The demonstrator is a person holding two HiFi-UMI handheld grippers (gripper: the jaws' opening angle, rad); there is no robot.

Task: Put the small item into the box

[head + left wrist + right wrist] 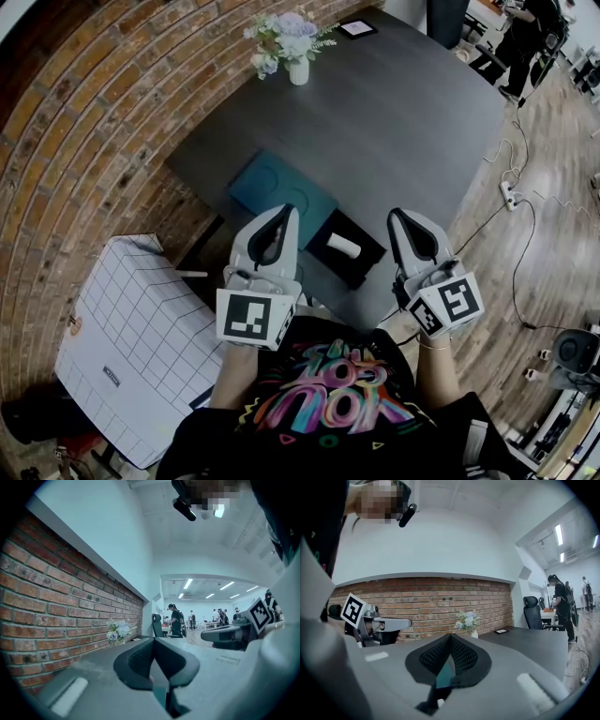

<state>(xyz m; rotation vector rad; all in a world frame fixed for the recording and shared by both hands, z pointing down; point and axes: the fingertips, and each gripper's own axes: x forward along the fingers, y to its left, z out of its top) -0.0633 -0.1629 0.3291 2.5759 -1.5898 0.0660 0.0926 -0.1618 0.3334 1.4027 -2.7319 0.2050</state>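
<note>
Head view, looking steeply down on a dark table (403, 122).

Black box (367, 266): open-topped, on the near part of the table. Taken as reference for all that follows.

Small white roll (343, 246): lying on its side inside the black box, toward its far-left side. Touched by neither gripper.

Left gripper (287, 214): held just left of the black box, tips level with its far corner. Jaws pressed together, tips meeting, nothing between them in the left gripper view. Marker cube (251, 317) at the near end, well short of the box.

Right gripper (397, 215): held just right of the black box, pointing the same way as the left one. Jaws pressed together, nothing pinched. Second marker cube (448, 305) at its near end.

Teal square piece (281, 192): flat on the table, just beside the black box on its far-left side; cannot tell whether touching.

Vase of flowers (296, 67): upright, well beyond the black box, near the table's far end by the brick wall (103, 141).

Small dark frame (357, 28): flat on the table, farther from the box than the vase.

White gridded case (141, 347): off the table, well to the left of the black box and nearer.

Power strip (509, 194): on the wooden floor, well to the right of the box.
</note>
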